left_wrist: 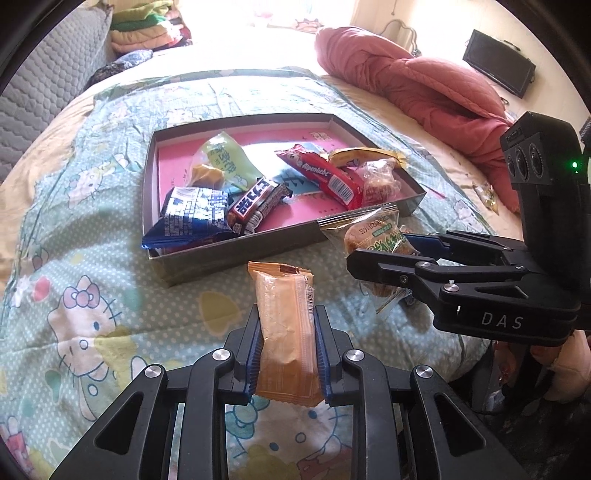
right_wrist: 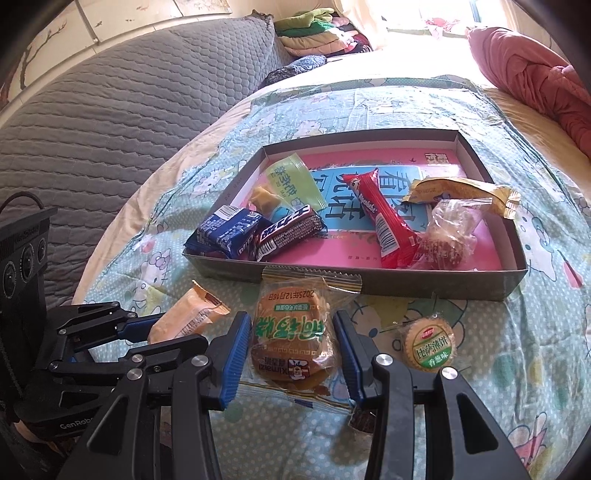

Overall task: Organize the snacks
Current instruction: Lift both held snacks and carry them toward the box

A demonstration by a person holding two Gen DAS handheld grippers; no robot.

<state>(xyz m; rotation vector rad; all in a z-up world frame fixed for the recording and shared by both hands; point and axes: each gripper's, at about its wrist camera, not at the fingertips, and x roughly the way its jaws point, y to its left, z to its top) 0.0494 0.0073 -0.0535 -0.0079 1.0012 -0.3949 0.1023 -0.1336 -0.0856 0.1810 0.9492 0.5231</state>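
My left gripper is shut on an orange wrapped snack, held near the box's front edge; it also shows in the right wrist view. My right gripper stands around a clear-wrapped round cake lying on the bed, its blue pads close to the wrapper on both sides; whether it grips I cannot tell. The cake shows in the left wrist view. A shallow grey box holds several snacks: a blue pack, a dark bar, a red bar.
A small round biscuit pack lies on the Hello Kitty quilt right of my right gripper. A pink duvet is heaped at the back right. A grey quilted cover lies left. Folded clothes are stacked far back.
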